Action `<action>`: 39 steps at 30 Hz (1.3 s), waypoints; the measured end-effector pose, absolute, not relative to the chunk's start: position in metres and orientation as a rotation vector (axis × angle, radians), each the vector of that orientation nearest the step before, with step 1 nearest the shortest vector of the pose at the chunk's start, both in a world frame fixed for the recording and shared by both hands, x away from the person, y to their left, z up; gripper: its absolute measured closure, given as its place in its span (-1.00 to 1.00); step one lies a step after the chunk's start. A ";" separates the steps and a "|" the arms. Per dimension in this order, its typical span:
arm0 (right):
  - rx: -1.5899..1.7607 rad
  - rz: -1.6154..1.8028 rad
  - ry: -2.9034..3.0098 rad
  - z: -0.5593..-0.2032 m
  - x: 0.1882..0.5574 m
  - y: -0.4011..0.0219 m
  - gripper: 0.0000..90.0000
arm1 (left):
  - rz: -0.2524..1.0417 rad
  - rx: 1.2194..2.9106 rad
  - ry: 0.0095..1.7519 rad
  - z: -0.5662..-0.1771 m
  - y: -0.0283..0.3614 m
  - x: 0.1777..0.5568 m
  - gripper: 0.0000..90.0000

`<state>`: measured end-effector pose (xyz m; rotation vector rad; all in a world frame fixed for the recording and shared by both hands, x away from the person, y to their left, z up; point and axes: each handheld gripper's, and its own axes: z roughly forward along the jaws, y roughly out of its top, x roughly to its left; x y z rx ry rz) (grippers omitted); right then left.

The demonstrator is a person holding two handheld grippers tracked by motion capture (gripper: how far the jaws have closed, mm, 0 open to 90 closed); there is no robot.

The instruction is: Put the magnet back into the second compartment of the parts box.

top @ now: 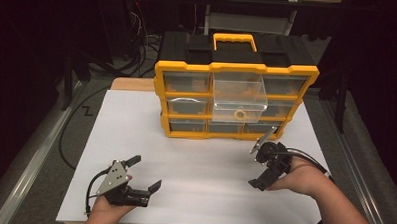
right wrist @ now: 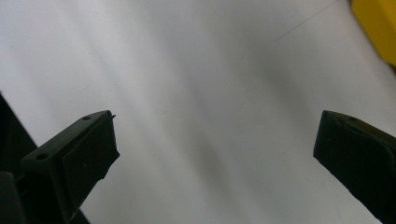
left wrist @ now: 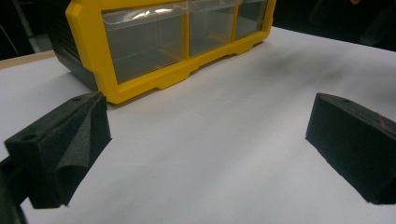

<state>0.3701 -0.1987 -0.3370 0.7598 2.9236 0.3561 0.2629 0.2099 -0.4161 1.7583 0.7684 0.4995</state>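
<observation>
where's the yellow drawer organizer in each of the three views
High view: yellow drawer organizer at top centre, middle drawer pulled out.
Left gripper view: upper left, bottom row of drawers.
Right gripper view: a yellow corner at the top right edge.
Shared landmark: the white table sheet.

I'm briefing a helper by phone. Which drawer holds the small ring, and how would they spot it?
Find the yellow-framed organizer with clear drawers at the white table's back. The clear plastic drawer in its middle column holds the small yellow ring. Unlike its neighbours, it is pulled out.
</observation>
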 end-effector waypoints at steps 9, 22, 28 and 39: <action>0.813 0.306 2.942 -0.379 0.372 -0.199 -0.99 | 0.498 1.759 0.770 -0.416 0.210 0.263 -0.98; 0.855 0.426 2.914 -0.401 0.368 -0.208 -0.99 | 0.494 1.763 0.774 -0.417 0.210 0.264 -0.98; 0.883 0.589 2.852 -0.403 0.364 -0.216 -0.99 | 0.492 1.764 0.776 -0.417 0.210 0.264 -0.98; 0.963 0.898 2.701 -0.414 0.354 -0.230 -0.99 | 0.491 1.770 0.780 -0.418 0.209 0.264 -0.98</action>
